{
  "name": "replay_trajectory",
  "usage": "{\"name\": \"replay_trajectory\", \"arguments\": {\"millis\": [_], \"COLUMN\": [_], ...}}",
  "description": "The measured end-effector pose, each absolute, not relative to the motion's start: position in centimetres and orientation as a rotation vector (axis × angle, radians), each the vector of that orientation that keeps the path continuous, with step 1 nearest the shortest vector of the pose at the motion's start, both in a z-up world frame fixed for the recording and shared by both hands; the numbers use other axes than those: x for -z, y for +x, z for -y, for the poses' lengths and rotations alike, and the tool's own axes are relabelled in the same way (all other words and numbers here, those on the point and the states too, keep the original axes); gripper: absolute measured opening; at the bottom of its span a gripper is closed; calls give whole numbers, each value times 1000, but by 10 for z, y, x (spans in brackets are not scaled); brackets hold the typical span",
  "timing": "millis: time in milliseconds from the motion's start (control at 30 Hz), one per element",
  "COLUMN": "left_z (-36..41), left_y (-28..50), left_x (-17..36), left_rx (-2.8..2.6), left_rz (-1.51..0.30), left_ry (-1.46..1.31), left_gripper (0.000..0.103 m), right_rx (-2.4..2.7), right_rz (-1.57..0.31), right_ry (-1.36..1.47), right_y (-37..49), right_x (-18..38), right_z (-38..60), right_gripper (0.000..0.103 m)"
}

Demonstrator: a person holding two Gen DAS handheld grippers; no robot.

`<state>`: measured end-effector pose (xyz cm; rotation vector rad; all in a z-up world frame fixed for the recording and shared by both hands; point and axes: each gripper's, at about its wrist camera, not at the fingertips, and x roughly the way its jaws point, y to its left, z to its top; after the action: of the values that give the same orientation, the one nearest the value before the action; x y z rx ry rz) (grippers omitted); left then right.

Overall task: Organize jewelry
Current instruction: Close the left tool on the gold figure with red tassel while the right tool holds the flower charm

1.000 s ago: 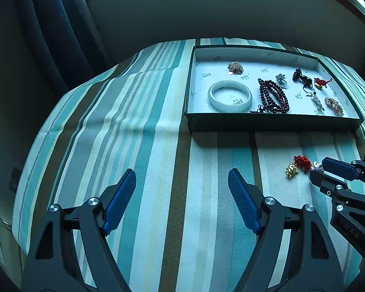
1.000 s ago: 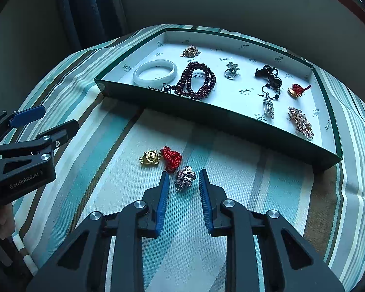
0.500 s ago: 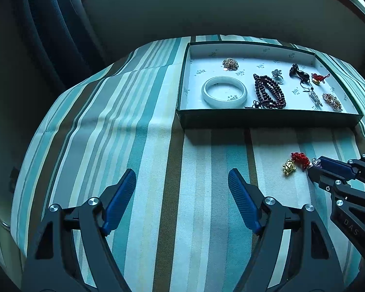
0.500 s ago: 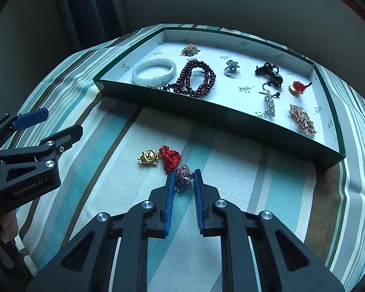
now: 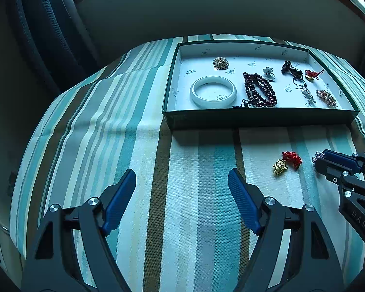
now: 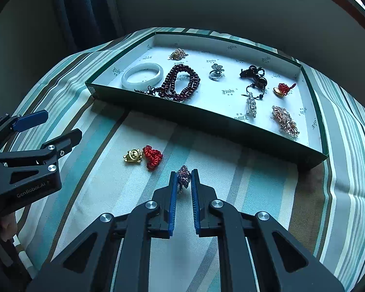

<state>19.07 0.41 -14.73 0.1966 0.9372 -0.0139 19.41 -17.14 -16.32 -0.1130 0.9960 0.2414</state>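
My right gripper point(image 6: 183, 178) is shut on a small purple jewelled brooch point(image 6: 184, 176), low over the striped cloth, in front of the green tray point(image 6: 206, 121). Left of it lies a gold charm with a red knotted cord point(image 6: 144, 157). The tray holds a white bangle point(image 6: 142, 76), a dark red bead string point(image 6: 182, 82), a silver ring point(image 6: 216, 71), black beads point(image 6: 254, 75) and several other pieces. My left gripper point(image 5: 182, 194) hangs open over bare cloth, with nothing between its fingers. In the left wrist view the right gripper point(image 5: 324, 161) shows at the right edge, with the brooch point(image 5: 317, 155) at its tip.
The tray point(image 5: 255, 119) sits at the far side of a table covered in a teal, white and brown striped cloth point(image 5: 133, 146). Dark curtains point(image 5: 48, 36) hang behind on the left. A person's fingers point(image 6: 2, 226) show at the lower left in the right wrist view.
My right gripper's jaws have closed from either side of the brooch until the pads pinch it. My left gripper has stayed open and kept its place.
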Motion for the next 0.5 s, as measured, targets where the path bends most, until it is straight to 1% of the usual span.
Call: {"name": "replay_trajectory", "arguments": {"millis": [500], "left_z": [42], "left_y": [190], "left_x": [143], "left_rx": [134], "left_rz": [-929], "left_ry": [219], "left_gripper": [78], "right_rx": [-157], "right_rz": [-983], "right_ry": [-153], "right_y": [181], "right_x": [153], "right_z": [225], "right_gripper": [12]}}
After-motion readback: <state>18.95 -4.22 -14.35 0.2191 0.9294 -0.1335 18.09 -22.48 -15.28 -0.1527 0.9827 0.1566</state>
